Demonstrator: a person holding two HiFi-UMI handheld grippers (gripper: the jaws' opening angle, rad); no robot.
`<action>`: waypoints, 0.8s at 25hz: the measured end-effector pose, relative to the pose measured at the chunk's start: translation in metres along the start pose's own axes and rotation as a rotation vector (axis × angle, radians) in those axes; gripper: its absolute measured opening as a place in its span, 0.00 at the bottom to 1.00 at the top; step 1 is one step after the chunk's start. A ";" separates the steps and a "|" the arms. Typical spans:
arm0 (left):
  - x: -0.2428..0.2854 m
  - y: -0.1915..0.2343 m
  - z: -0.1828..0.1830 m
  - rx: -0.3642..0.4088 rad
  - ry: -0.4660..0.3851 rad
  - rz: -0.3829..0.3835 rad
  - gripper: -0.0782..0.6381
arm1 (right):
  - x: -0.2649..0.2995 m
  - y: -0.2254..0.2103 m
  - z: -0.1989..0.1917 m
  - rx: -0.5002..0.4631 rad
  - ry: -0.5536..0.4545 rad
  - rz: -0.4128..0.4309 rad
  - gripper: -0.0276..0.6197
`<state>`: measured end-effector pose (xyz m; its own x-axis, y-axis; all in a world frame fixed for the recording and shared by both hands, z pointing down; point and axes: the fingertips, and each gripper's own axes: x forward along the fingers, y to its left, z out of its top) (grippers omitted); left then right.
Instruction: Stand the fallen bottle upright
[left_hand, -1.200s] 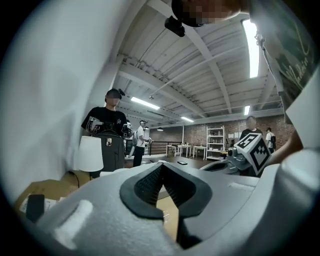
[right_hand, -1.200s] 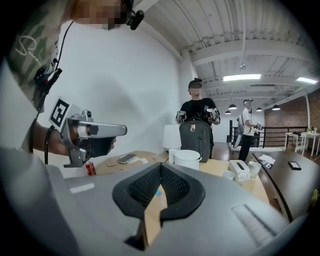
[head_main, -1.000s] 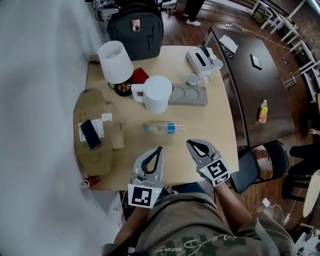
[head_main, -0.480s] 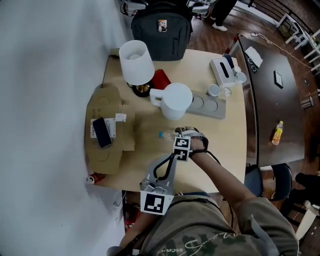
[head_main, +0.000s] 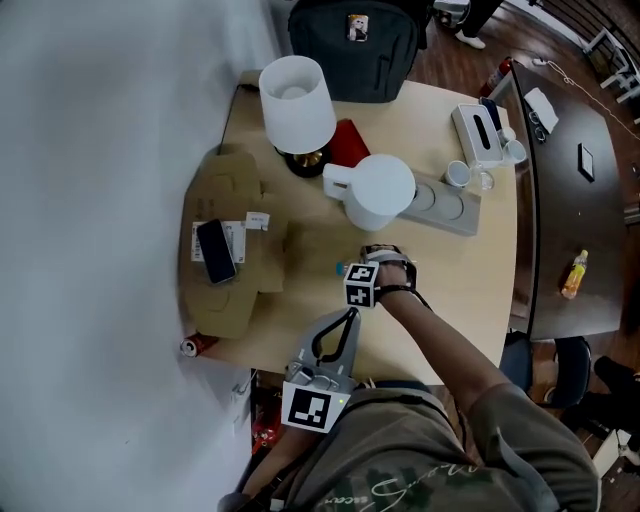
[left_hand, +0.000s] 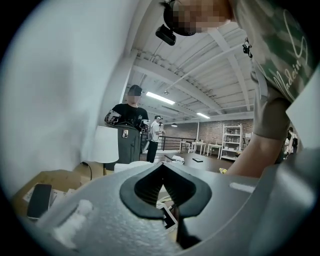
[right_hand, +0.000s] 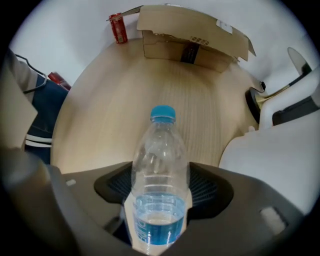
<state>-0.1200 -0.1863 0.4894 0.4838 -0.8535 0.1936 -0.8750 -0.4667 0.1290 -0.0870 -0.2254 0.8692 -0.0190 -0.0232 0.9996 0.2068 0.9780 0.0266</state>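
Note:
A clear plastic bottle (right_hand: 160, 170) with a blue cap and blue label lies on its side on the light wooden table (head_main: 460, 290). In the head view only its cap end (head_main: 341, 268) shows beside my right hand. My right gripper (head_main: 381, 262) points straight down over the bottle. Its jaws are opening and stand on either side of the bottle's body (right_hand: 161, 192), with no clear press on it. My left gripper (head_main: 348, 315) hovers at the table's near edge, shut and empty; its tips meet in the left gripper view (left_hand: 161, 167).
A white kettle (head_main: 380, 190) and a grey tray (head_main: 450, 205) with cups stand just beyond the bottle. Further back are a white lamp (head_main: 297, 103) and a black backpack (head_main: 355, 45). Flattened cardboard (head_main: 225, 210) with a phone (head_main: 215, 250) lies left. A dark table (head_main: 575, 170) stands right.
My right gripper went from the near table edge forward and down onto the bottle, turned to point downward, and its jaws spread apart. The left gripper shifted only a little.

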 end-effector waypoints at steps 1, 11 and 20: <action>0.001 0.001 -0.001 -0.002 0.002 0.000 0.12 | 0.000 -0.001 0.000 -0.007 -0.003 -0.007 0.54; 0.003 -0.010 0.004 -0.035 -0.016 -0.042 0.12 | -0.166 -0.030 0.005 0.354 -0.830 -0.287 0.53; 0.008 -0.037 0.007 -0.034 -0.015 -0.092 0.12 | -0.202 -0.031 -0.029 0.612 -1.355 -0.454 0.54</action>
<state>-0.0840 -0.1779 0.4792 0.5616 -0.8108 0.1651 -0.8255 -0.5353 0.1791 -0.0607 -0.2568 0.6674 -0.8753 -0.4624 0.1415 -0.4712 0.8814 -0.0346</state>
